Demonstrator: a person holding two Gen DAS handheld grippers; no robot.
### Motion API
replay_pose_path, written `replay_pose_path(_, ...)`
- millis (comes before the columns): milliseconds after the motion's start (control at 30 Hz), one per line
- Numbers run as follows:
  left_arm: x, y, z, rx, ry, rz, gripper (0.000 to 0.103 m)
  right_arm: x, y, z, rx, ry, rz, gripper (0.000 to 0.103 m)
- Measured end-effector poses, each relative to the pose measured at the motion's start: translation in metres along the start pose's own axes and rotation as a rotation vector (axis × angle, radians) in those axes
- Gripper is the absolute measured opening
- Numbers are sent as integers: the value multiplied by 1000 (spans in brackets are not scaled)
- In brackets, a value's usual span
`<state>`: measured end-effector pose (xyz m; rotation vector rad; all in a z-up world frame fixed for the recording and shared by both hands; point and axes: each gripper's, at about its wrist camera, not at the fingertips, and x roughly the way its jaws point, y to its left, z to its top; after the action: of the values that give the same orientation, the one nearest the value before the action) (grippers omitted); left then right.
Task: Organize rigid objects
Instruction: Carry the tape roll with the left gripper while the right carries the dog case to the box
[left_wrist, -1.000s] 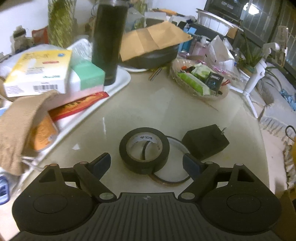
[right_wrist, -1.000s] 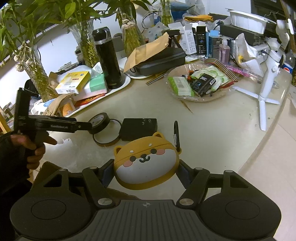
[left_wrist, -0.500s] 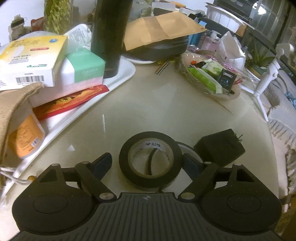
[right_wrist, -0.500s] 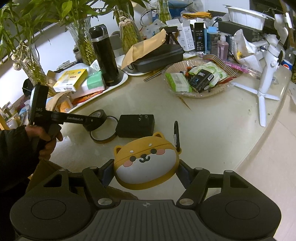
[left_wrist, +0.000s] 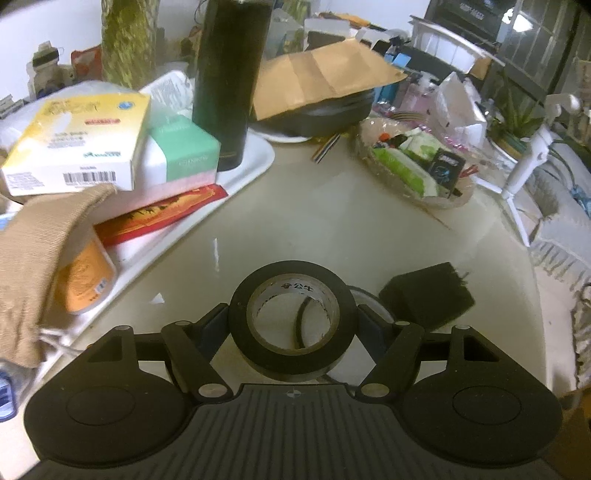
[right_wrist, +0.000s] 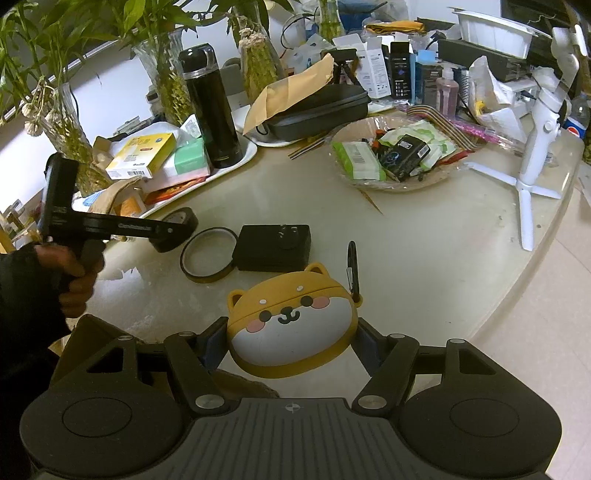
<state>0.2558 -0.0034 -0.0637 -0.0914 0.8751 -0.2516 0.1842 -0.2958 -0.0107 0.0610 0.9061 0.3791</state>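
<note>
Left claw (left_wrist: 291, 321): fingers pressed against both sides of a black roll of electrical tape (left_wrist: 291, 314), which appears lifted just off the glossy cream surface (left_wrist: 332, 229).
Right claw (right_wrist: 291, 332): pinching a yellow-and-white rubbery case shaped like a dog's face (right_wrist: 291, 328), a black carabiner clip (right_wrist: 352, 266) hanging at its right side, over the near edge of the surface.
Thin amber ring of tape (right_wrist: 208, 258): flat on the surface between the black roll and a black rectangular power adapter (right_wrist: 273, 247), touching or just beside the adapter.
Open room: bare surface runs from the adapter to the far right edge.
Left edge: white oblong tray (left_wrist: 255, 166) bearing a tall black flask (left_wrist: 229, 81) and stacked boxes.
Far right: shallow woven basket of packets (right_wrist: 391, 184); white tripod stand (right_wrist: 532, 162) near the rim.
</note>
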Motion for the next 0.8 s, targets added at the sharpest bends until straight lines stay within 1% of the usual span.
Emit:
replay_pose_path(133, -20, -6, -2, 17, -15, 3, 72, 1, 3, 0, -7, 3, -3, 72)
replay_pose_path(367, -53, -22, -6, 60, -39, 34, 72, -1, 8, 0, -13, 9, 9, 72)
replay_pose_path(567, -79, -33, -14, 90, -53, 52, 72, -11, 16, -1, -23, 6, 19, 72)
replay_pose_path(800, -106, -45, -26, 123, -65, 56, 72, -22, 27, -5, -40, 3, 30, 72)
